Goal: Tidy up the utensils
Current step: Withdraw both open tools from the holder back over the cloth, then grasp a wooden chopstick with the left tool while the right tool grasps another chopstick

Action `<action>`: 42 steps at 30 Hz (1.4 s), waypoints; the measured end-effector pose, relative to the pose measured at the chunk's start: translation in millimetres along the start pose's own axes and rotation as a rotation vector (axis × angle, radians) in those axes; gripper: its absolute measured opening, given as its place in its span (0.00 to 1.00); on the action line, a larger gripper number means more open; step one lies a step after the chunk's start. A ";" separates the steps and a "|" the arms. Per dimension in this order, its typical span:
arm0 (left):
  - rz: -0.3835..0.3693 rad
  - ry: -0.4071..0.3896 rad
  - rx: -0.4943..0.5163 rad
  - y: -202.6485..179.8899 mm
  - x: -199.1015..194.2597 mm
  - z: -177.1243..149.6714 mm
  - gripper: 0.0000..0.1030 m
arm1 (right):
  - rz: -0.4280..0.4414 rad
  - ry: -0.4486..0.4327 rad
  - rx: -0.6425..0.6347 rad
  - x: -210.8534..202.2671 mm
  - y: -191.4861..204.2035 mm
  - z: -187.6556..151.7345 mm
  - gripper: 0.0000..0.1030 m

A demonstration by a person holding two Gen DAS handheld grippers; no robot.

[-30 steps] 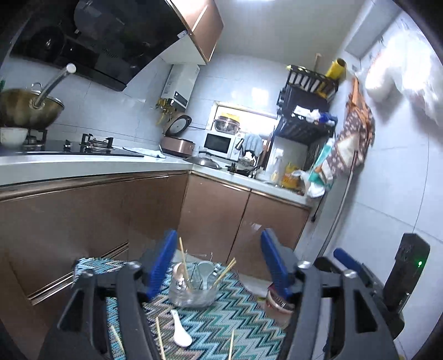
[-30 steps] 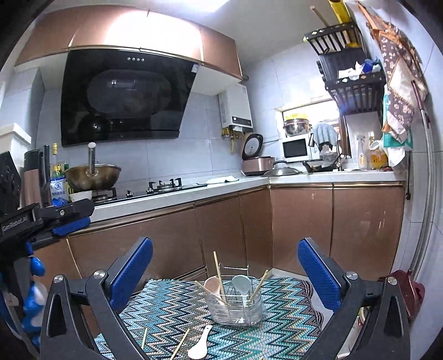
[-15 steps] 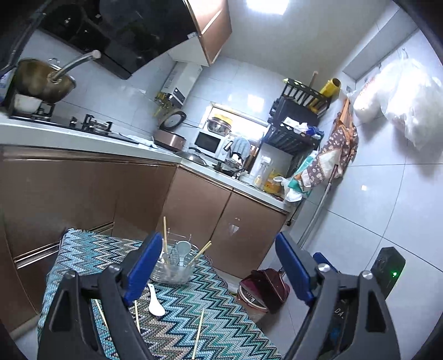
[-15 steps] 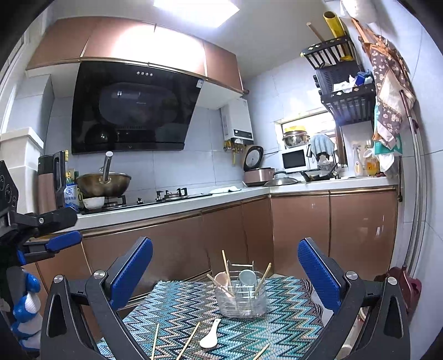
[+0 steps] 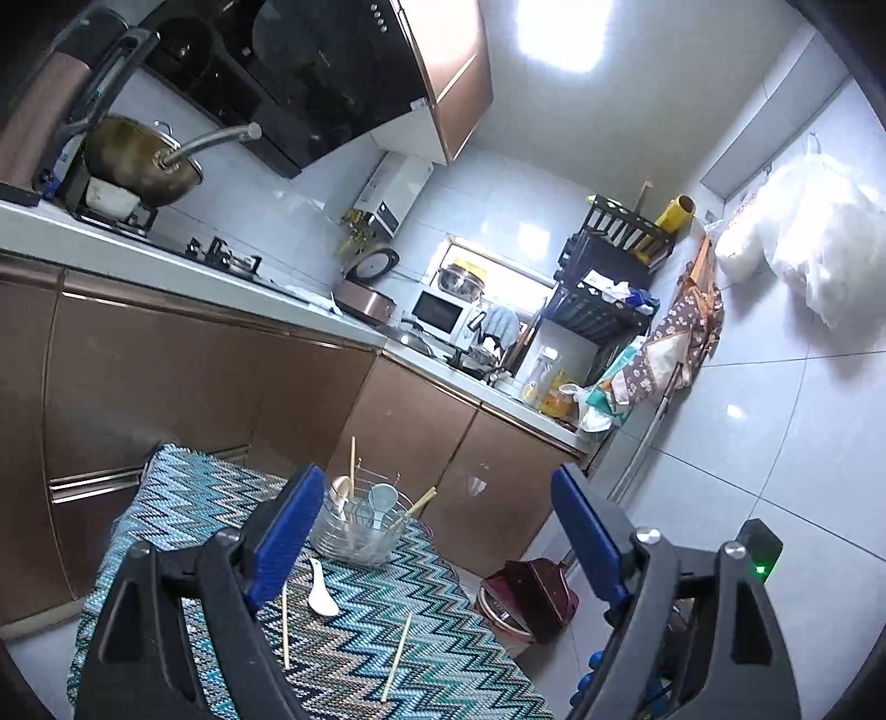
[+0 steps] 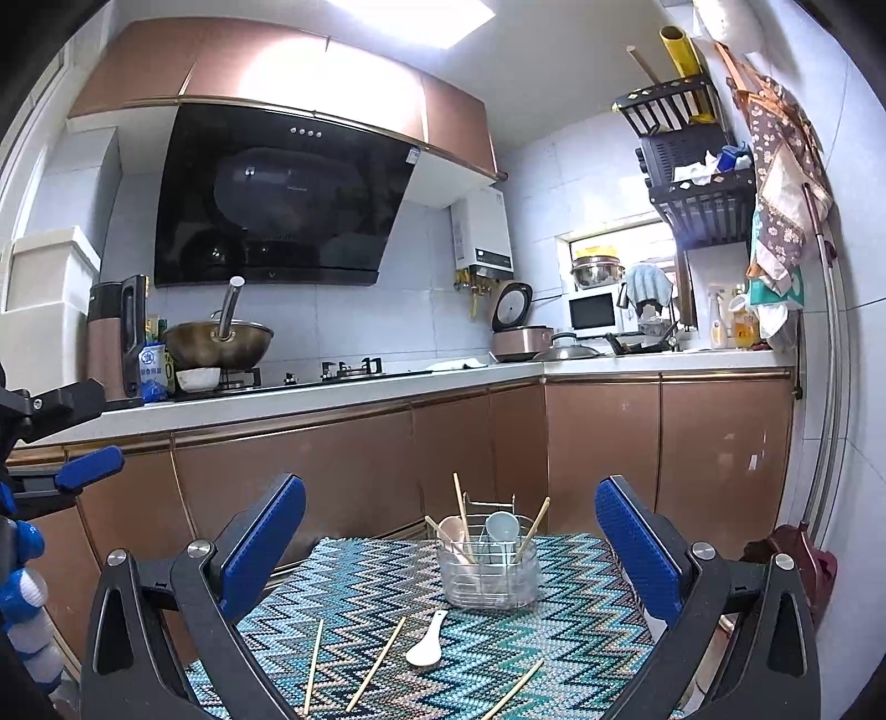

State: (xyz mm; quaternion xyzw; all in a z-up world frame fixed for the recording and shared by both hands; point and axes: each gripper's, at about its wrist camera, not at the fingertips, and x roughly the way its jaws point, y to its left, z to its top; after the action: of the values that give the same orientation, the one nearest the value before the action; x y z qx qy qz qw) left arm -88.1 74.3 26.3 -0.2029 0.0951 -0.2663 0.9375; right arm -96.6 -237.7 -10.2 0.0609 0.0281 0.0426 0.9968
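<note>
Both claws, left [image 5: 437, 531] and right [image 6: 451, 548], have pulled back, spread apart and empty. Spoon [image 6: 425, 648] and chopsticks [image 6: 376, 664] remain on the surface [image 6: 581, 620], short of the holder [image 6: 487, 576] at its far edge.

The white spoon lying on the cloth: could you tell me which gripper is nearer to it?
Left. The left gripper has its blue pad right beside the white spoon; the right gripper hangs back, with the spoon lying ahead between its open fingers.

white-tiled kitchen, copper cabinets [image 6: 603, 443], probably a ceiling light [image 6: 410, 8].
</note>
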 end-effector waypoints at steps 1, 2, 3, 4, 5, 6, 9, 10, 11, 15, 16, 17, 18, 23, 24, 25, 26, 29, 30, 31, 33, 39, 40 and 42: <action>0.018 -0.021 0.007 -1.0 -4.9 -0.8 0.81 | 0.000 0.001 0.000 -0.4 0.2 -0.6 1.00; 0.029 -0.035 0.013 -1.5 -8.7 -1.3 0.81 | 0.001 0.003 0.000 -1.0 0.3 -1.1 1.00; 0.040 -0.049 0.019 -2.3 -12.4 -1.8 0.81 | 0.001 0.003 0.000 -2.0 0.4 -1.6 1.00; 0.053 -0.061 0.022 -3.0 -16.3 -1.8 0.81 | 0.002 0.002 -0.001 -2.3 0.4 -1.4 1.00; 0.064 -0.073 0.023 -3.0 -19.7 -1.7 0.81 | 0.001 0.001 -0.004 -3.2 0.9 -1.6 1.00; 0.076 -0.084 0.023 -3.1 -23.2 -1.5 0.81 | 0.000 -0.001 -0.007 -4.1 1.3 -1.8 1.00; 0.132 -0.142 0.037 -5.4 -35.8 -0.6 0.81 | -0.005 -0.003 -0.008 -6.1 -0.2 -2.3 1.00; 0.158 -0.170 0.050 -6.8 -40.3 -0.4 0.81 | -0.006 -0.004 -0.007 -6.8 -0.6 -2.5 1.00; 0.187 -0.196 0.066 -8.3 -45.0 -0.5 0.81 | -0.009 -0.006 -0.005 -7.5 -1.4 -2.3 1.00; 0.234 -0.237 0.089 -8.8 -52.8 -0.6 0.81 | -0.018 -0.008 0.012 -7.6 -5.1 -2.1 1.00; 0.241 -0.240 0.088 -8.4 -52.6 0.0 0.81 | -0.019 -0.008 0.014 -7.3 -5.3 -2.5 1.00; 0.245 -0.241 0.086 -7.8 -52.8 0.5 0.81 | -0.021 -0.008 0.016 -6.7 -5.9 -2.9 1.00; 0.250 -0.242 0.083 -7.0 -52.3 1.3 0.81 | -0.023 -0.006 0.018 -6.1 -6.1 -3.4 1.00; 0.254 -0.227 0.051 3.6 -43.8 3.0 0.81 | -0.034 0.006 0.028 -0.5 -9.4 -8.0 1.00; 0.252 -0.218 0.040 6.9 -39.9 3.5 0.81 | -0.031 0.013 0.034 2.3 -11.5 -9.5 1.00; 0.250 -0.205 0.027 8.8 -34.2 4.2 0.81 | -0.032 0.021 0.040 5.1 -13.3 -10.8 1.00; 0.246 -0.190 0.013 12.9 -29.1 3.9 0.81 | -0.032 0.029 0.046 7.9 -15.2 -12.5 1.00; 0.230 -0.089 -0.054 34.4 -2.1 1.8 0.81 | -0.028 0.068 0.076 20.6 -23.5 -21.3 1.00; 0.222 -0.060 -0.071 40.6 5.7 -0.1 0.81 | -0.029 0.086 0.087 25.5 -26.5 -25.1 1.00; 0.212 -0.016 -0.098 49.8 17.5 -3.9 0.81 | -0.031 0.109 0.096 31.5 -29.7 -29.8 1.00; 0.217 0.044 -0.119 62.9 36.9 -11.7 0.81 | -0.035 0.144 0.110 40.9 -35.4 -38.3 1.00; 0.265 0.186 -0.142 91.2 92.0 -39.8 0.81 | -0.058 0.300 0.171 80.6 -59.9 -77.9 1.00; 0.274 0.210 -0.143 95.9 101.6 -44.9 0.81 | -0.060 0.316 0.179 85.0 -63.0 -82.3 1.00; 0.298 0.261 -0.141 105.1 122.2 -54.8 0.81 | -0.068 0.367 0.212 99.6 -73.1 -95.0 1.00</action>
State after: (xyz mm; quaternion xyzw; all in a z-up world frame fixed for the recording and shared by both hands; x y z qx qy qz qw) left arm 47.3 72.0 -76.9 -0.2156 0.2631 -0.1416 0.9296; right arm 2.6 -289.8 -118.5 0.1558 0.2157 0.0162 0.9638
